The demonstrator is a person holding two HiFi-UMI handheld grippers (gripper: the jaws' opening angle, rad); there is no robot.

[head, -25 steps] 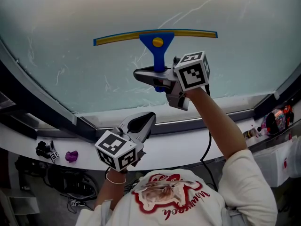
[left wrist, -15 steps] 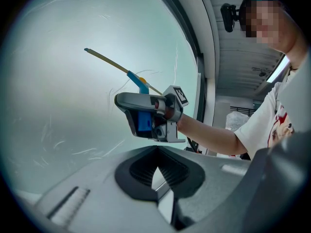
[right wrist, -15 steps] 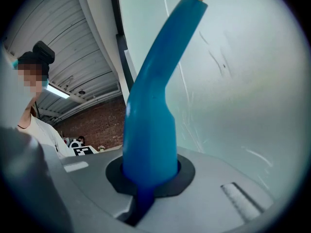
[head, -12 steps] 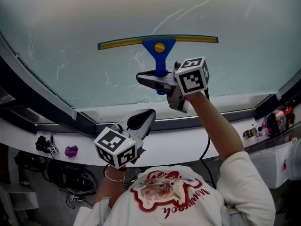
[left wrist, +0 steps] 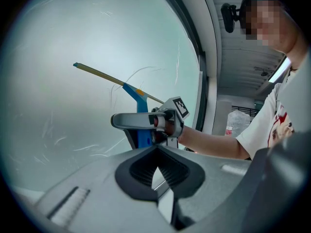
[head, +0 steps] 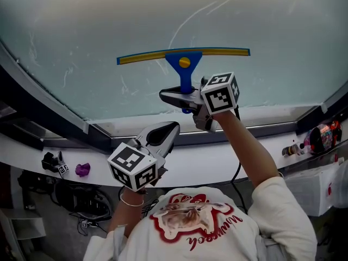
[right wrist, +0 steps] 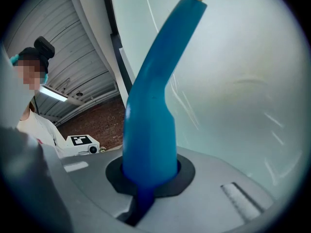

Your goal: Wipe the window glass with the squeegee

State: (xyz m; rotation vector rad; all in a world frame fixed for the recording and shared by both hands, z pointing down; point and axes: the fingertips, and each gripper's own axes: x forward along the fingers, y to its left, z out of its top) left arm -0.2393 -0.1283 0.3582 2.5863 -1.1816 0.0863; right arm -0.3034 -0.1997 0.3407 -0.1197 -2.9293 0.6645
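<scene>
Blue plastic squeegee with long yellow-edged blade [head: 184,64]: pressed flat and nearly level against the large pale window glass [head: 81,31], low on the pane, handle pointing down toward the frame; so placed, by judgement, for contact along the whole blade. Right tongs [head: 175,98]: clamped shut round the lower end of the blue handle, crosswise to it, arm raised, probably for steady pressure and a straight pull. Left tongs [head: 162,135]: closed to a mere slit, holding nothing, parked low beside the white sill [head: 190,167], clear of the blade's path. Thin streaks on the glass above and beside the blade; wiping judged unfinished.
</scene>
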